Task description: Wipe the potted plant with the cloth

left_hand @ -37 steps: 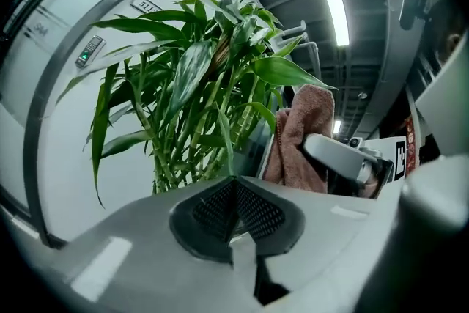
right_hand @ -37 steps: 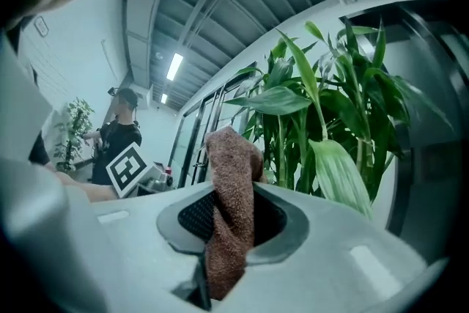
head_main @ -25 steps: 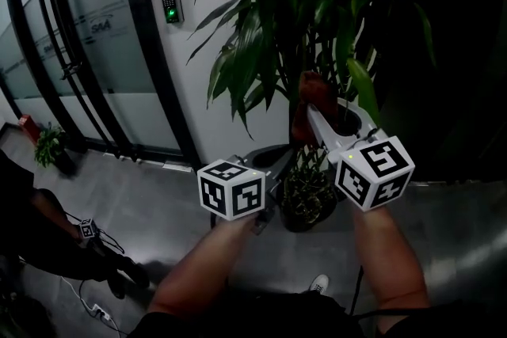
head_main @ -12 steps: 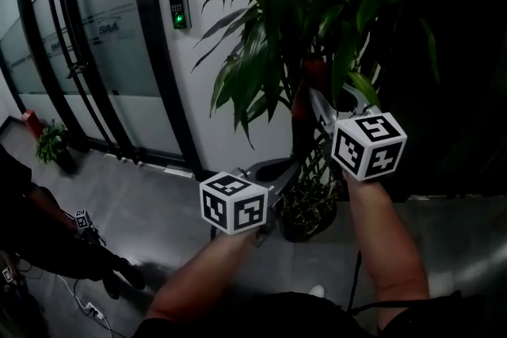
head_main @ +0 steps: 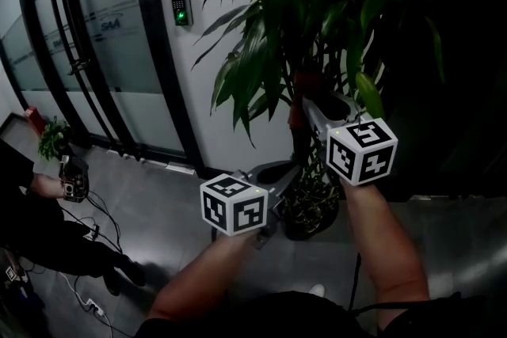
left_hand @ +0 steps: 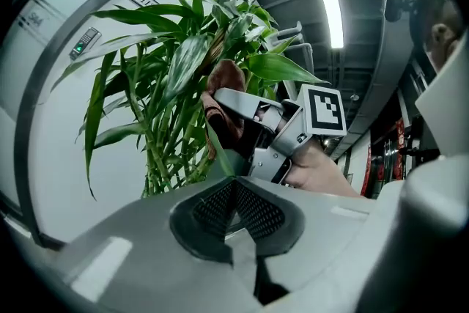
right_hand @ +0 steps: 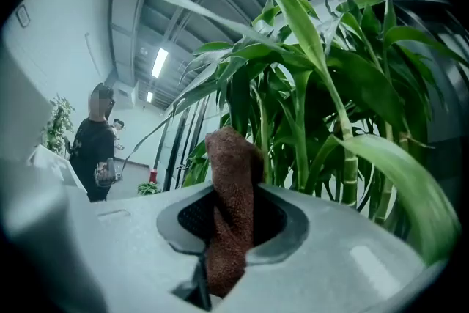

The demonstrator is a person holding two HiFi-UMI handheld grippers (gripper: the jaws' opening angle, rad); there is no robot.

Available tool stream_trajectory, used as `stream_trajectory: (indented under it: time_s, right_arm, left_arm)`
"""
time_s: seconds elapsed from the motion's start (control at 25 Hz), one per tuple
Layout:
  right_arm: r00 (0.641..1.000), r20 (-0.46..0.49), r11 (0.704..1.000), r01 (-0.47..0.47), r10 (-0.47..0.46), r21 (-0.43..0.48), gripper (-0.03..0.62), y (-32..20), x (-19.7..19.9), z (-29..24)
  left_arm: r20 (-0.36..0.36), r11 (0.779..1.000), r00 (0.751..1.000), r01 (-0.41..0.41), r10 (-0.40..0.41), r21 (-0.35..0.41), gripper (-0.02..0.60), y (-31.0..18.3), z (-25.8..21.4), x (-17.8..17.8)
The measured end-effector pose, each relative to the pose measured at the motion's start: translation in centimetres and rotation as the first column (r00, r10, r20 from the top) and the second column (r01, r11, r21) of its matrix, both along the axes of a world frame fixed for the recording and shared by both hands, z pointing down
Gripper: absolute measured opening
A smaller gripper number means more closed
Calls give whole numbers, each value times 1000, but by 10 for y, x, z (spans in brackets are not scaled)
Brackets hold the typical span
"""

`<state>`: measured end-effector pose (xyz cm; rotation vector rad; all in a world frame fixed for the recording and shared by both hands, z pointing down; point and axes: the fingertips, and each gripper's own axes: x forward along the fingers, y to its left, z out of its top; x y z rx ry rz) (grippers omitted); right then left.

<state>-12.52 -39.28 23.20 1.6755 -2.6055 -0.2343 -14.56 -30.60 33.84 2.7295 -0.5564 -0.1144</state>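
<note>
Right gripper (right_hand: 233,231) is being held level, jaws clamped on the brown cloth (right_hand: 231,172), and the cloth is being carried as a folded wad standing up out of the grip. From the head view, that wad is being presented deep in the foliage of the potted plant (head_main: 277,28), among the upper stems and well above the pot (head_main: 305,214) on the floor. Seen from the left side, the cloth is being tucked right in among the leaves, though whether a leaf is actually being pressed cannot be told. A broad leaf (right_hand: 381,157) is being passed just to the right of the cloth, with the green stems (right_hand: 349,179) close behind.

Left gripper (left_hand: 236,212) is being parked lower down and nearer the body, jaws together with nothing between them, pointing at the plant but touching none of it.

By the look of it, the wiping step is being worked now, with the cloth at the leaves. Next, a single leaf is likely to be needed flat against the cloth and stroked along its length. The idle left gripper could be used to steady that leaf from behind, since thin leaves are easily pushed away rather than wiped.
</note>
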Motion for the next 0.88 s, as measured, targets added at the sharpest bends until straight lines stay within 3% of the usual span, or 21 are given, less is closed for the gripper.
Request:
stream_trajectory:
  time_s: [0.88]
  right_arm:
    - [998,-47,996,46,-50,-73,71,14,-22,45]
  left_arm:
    - [9,999,1000,6,-6,-34,18,0,13,-6]
